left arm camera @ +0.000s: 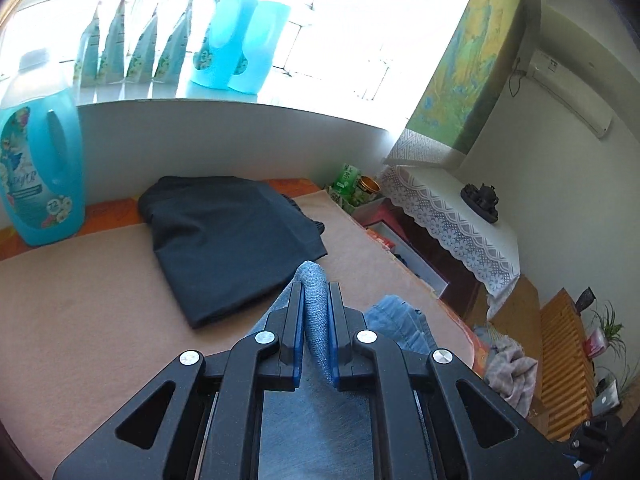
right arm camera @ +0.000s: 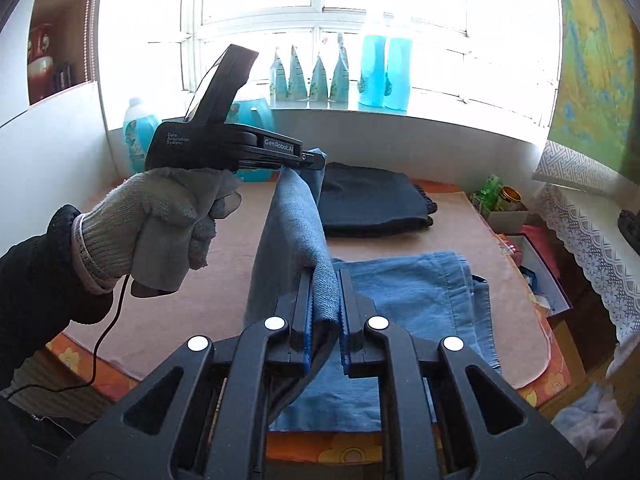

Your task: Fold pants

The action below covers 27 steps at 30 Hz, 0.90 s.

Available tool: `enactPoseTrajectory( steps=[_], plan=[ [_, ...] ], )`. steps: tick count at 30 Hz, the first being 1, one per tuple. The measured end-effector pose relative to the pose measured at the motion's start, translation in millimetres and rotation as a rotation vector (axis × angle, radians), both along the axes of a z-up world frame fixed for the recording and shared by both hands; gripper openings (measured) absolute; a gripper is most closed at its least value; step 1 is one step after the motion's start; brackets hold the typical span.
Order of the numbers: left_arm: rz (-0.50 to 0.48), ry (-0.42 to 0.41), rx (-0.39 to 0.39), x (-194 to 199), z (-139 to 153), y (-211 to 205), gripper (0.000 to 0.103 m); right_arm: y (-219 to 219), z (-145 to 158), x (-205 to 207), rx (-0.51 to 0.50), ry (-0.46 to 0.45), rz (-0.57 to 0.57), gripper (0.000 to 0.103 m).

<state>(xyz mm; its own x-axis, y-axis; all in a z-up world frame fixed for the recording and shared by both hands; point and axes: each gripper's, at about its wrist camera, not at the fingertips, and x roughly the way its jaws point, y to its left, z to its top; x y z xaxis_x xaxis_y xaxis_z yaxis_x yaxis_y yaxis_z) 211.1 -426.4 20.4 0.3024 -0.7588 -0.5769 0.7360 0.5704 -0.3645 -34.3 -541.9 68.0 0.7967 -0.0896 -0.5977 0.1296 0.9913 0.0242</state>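
Blue denim pants [right arm camera: 416,292] lie partly on the tan mat [right arm camera: 216,276], with one edge lifted. My left gripper [left arm camera: 315,292] is shut on a fold of the denim [left arm camera: 314,304]; it also shows in the right wrist view [right arm camera: 316,159], held up by a gloved hand [right arm camera: 160,220]. My right gripper [right arm camera: 325,280] is shut on the same lifted edge [right arm camera: 300,220], nearer the table. The cloth hangs taut between the two grippers, above the rest of the pants.
Folded dark pants [left arm camera: 228,236] lie at the back of the mat. A blue detergent bottle [left arm camera: 40,168] stands at the far left. Bottles and pouches [left arm camera: 176,52] line the windowsill. A lace-covered cabinet [left arm camera: 456,216] and boxes stand to the right.
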Motion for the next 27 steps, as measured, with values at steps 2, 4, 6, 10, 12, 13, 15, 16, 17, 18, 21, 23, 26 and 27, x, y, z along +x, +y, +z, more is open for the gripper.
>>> enactPoseTrajectory(
  steps=[2,4,6,10,12,13,15,16,17,18,21,23,26,27],
  plan=[
    [-0.044,-0.002,0.010,-5.1,-2.7,-37.6,0.008,-32.2,-6.2,1.2,0.012,0.011,-0.069,0.011],
    [-0.088,-0.012,0.034,-10.4,-9.5,-75.2,0.008,-64.0,-14.9,-2.6,0.027,0.026,-0.137,0.011],
    [-0.128,-0.017,0.065,-17.0,-18.8,-110.4,0.008,-91.4,-26.0,-3.5,0.042,0.048,-0.204,0.011],
    [-0.179,-0.017,0.119,-31.1,-44.6,-165.1,0.008,-140.8,-60.3,-6.9,0.137,0.114,-0.306,0.011],
    [-0.196,-0.015,0.146,-37.5,-58.1,-181.3,0.008,-156.2,-78.6,-8.6,0.172,0.148,-0.341,0.011],
    [-0.203,-0.017,0.158,-40.3,-63.2,-187.0,0.008,-162.0,-86.1,-11.2,0.187,0.160,-0.354,0.011],
    [-0.214,-0.024,0.177,-43.5,-69.2,-193.9,0.009,-171.6,-99.1,-13.2,0.236,0.177,-0.373,0.011],
    [-0.214,-0.026,0.179,-44.3,-69.7,-194.1,0.010,-174.4,-104.2,-14.1,0.248,0.185,-0.381,0.011],
    [-0.210,-0.024,0.174,-42.9,-67.8,-193.8,0.013,-176.9,-108.6,-14.4,0.256,0.194,-0.387,0.011],
    [-0.211,-0.018,0.168,-41.2,-64.9,-193.0,0.016,-179.9,-112.3,-14.9,0.267,0.200,-0.398,0.011],
    [-0.240,0.009,0.152,-34.4,-52.8,-193.1,0.017,-185.3,-118.8,-16.8,0.263,0.225,-0.426,0.016],
    [-0.237,-0.029,0.157,-35.1,-44.7,-191.4,0.027,-185.3,-115.3,-18.9,0.210,0.228,-0.461,0.029],
    [-0.224,-0.041,0.137,-31.2,-34.2,-171.0,0.029,-183.8,-102.4,-21.3,0.170,0.194,-0.457,0.043],
    [-0.217,-0.038,0.134,-30.0,-32.5,-163.0,0.029,-182.3,-97.6,-20.7,0.158,0.180,-0.447,0.043]
  ],
)
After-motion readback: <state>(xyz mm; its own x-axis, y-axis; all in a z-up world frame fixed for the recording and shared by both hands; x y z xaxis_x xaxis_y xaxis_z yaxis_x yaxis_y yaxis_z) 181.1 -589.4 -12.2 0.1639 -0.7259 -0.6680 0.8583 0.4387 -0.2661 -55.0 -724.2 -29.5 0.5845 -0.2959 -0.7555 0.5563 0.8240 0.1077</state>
